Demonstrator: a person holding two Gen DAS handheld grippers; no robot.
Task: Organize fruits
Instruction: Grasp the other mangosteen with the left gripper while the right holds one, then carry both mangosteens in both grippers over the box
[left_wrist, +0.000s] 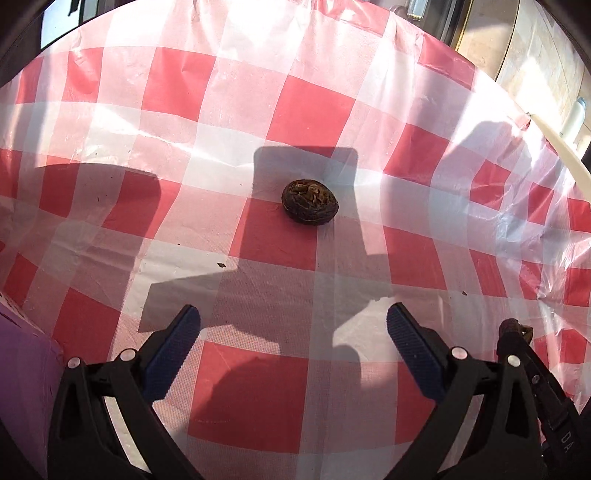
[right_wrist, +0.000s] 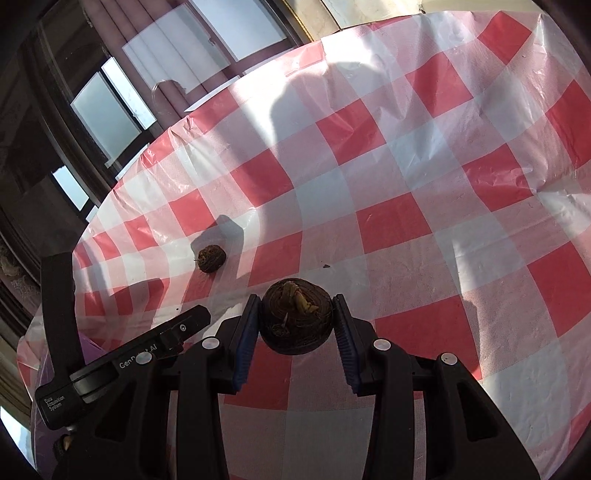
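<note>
A dark brown water chestnut (left_wrist: 310, 202) lies on the red-and-white checked tablecloth (left_wrist: 295, 110), well ahead of my left gripper (left_wrist: 293, 325), which is open and empty above the cloth. The same fruit shows small in the right wrist view (right_wrist: 211, 258). My right gripper (right_wrist: 297, 314) is shut on a second dark brown water chestnut (right_wrist: 295, 317) and holds it above the cloth. That held fruit peeks out in the left wrist view (left_wrist: 515, 328) behind the right gripper's body.
A purple container (left_wrist: 22, 362) sits at the left edge of the cloth, also in the right wrist view (right_wrist: 88, 347). The left gripper's body (right_wrist: 122, 354) lies close to the left of my right gripper. The table edge (right_wrist: 155, 147) and windows lie beyond.
</note>
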